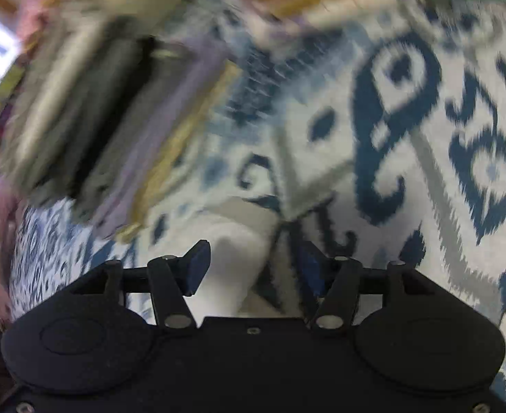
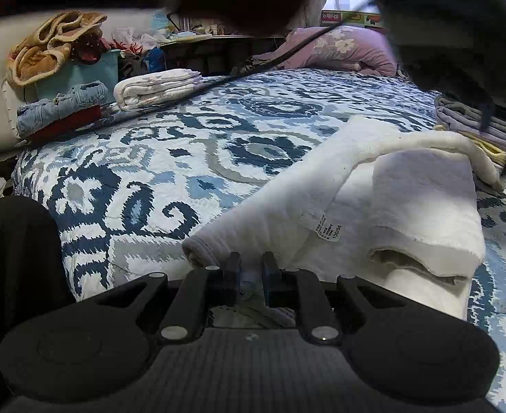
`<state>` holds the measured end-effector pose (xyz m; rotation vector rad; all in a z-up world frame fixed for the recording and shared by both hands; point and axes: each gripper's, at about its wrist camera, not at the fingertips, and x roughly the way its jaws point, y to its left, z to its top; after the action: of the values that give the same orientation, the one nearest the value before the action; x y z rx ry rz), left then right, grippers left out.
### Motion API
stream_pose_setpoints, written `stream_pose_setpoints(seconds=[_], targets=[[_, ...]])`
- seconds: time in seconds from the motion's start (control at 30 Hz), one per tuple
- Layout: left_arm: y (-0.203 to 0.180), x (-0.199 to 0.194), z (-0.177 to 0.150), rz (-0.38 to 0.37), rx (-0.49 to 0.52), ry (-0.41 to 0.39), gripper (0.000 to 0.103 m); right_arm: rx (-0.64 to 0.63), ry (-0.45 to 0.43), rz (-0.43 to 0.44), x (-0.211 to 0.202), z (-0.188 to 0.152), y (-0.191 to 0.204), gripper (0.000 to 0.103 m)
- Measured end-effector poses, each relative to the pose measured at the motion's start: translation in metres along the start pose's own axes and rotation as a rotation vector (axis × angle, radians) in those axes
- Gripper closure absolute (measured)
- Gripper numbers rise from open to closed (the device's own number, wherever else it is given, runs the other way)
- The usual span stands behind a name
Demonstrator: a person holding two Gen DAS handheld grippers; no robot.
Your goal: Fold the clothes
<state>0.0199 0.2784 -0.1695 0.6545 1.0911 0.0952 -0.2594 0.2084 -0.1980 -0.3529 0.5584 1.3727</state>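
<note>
Right wrist view: the right gripper (image 2: 251, 268) sits low at the bottom centre, its fingers (image 2: 233, 272) drawn narrow and pinching the near edge of the white garment (image 2: 321, 206). A little of the cloth shows squeezed between the pads. From there the garment spreads up and to the right across the quilt (image 2: 156, 179), folded over on itself, with a second flap doubled at the right and a small printed tag (image 2: 328, 229) hanging at its middle. It looks thick, soft and plain white, with raw-looking edges.

Left of the garment the quilt lies bare through the middle of the frame. Folded stacks sit at the upper left and the right edge, and a dark shape crosses the top.

Left wrist view: the picture is smeared by motion. The left gripper (image 1: 253, 268) stands with its fingers (image 1: 197, 265) well apart, pressing on nothing; white cloth lies on the quilt just beyond and between them, untouched. A pile of folded clothes (image 1: 108, 120) fills the upper left; the quilt is bare to the right.
</note>
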Motion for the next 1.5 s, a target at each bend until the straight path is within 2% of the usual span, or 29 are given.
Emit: stream_pose_setpoints(seconds=[0.07,0.1,0.13,0.17,0.23,0.3,0.4,0.5,0.6,0.73,0.8,0.9,1.03,1.13,1.2,1.27,1.33,1.4,1.5], targets=[[-0.009,0.023,0.005,0.066,0.07,0.064,0.044,0.003,0.001,0.005,-0.001,0.001,-0.001,0.086],[-0.012,0.03,0.003,0.108,0.108,0.078,0.058,0.005,0.001,0.007,-0.002,0.001,-0.001,0.086],[-0.011,0.035,0.002,0.135,0.123,0.088,0.085,0.004,0.001,0.01,-0.002,0.001,-0.001,0.086],[-0.003,0.032,0.001,0.123,0.076,0.076,0.088,0.003,0.001,0.012,-0.002,0.001,-0.001,0.086],[0.024,0.014,-0.001,0.076,-0.089,0.013,0.093,0.005,0.0,0.016,-0.002,0.0,-0.002,0.086],[0.053,-0.008,-0.008,0.055,-0.26,-0.053,0.093,0.011,0.0,0.021,-0.002,-0.001,-0.003,0.086],[0.097,-0.047,-0.035,0.053,-0.547,-0.154,0.093,0.014,-0.001,0.025,-0.002,-0.001,-0.003,0.086],[0.125,-0.081,-0.072,0.082,-0.796,-0.217,0.093,0.023,-0.002,0.03,-0.002,-0.002,-0.005,0.086],[0.135,-0.108,-0.113,0.121,-1.009,-0.253,0.093,0.042,-0.003,0.041,-0.002,-0.002,-0.008,0.086],[0.134,-0.126,-0.161,0.176,-1.245,-0.267,0.093,0.053,-0.009,0.045,-0.003,-0.003,-0.009,0.086],[0.128,-0.13,-0.186,0.171,-1.373,-0.267,0.093,0.06,-0.012,0.05,-0.003,-0.004,-0.011,0.086],[0.112,-0.135,-0.227,0.13,-1.584,-0.267,0.093,0.116,-0.018,0.078,-0.002,-0.006,-0.019,0.087],[0.081,-0.127,-0.267,0.047,-1.812,-0.225,0.093,0.151,-0.03,0.102,-0.001,-0.009,-0.024,0.087],[0.058,-0.119,-0.283,-0.048,-1.892,-0.171,0.093,0.18,-0.032,0.119,-0.001,-0.01,-0.028,0.087],[0.045,-0.111,-0.287,-0.173,-1.885,-0.136,0.092,0.189,-0.033,0.128,-0.001,-0.011,-0.03,0.087],[0.036,-0.113,-0.287,-0.232,-1.829,-0.123,0.087,0.191,-0.033,0.131,-0.002,-0.011,-0.031,0.087],[0.03,-0.121,-0.289,-0.3,-1.78,-0.132,0.069,0.189,-0.036,0.133,-0.002,-0.011,-0.031,0.086],[0.026,-0.132,-0.292,-0.366,-1.729,-0.145,0.062,0.192,-0.038,0.137,-0.002,-0.012,-0.032,0.086],[0.023,-0.163,-0.299,-0.406,-1.637,-0.2,0.062,0.192,-0.039,0.141,-0.002,-0.012,-0.032,0.085]])
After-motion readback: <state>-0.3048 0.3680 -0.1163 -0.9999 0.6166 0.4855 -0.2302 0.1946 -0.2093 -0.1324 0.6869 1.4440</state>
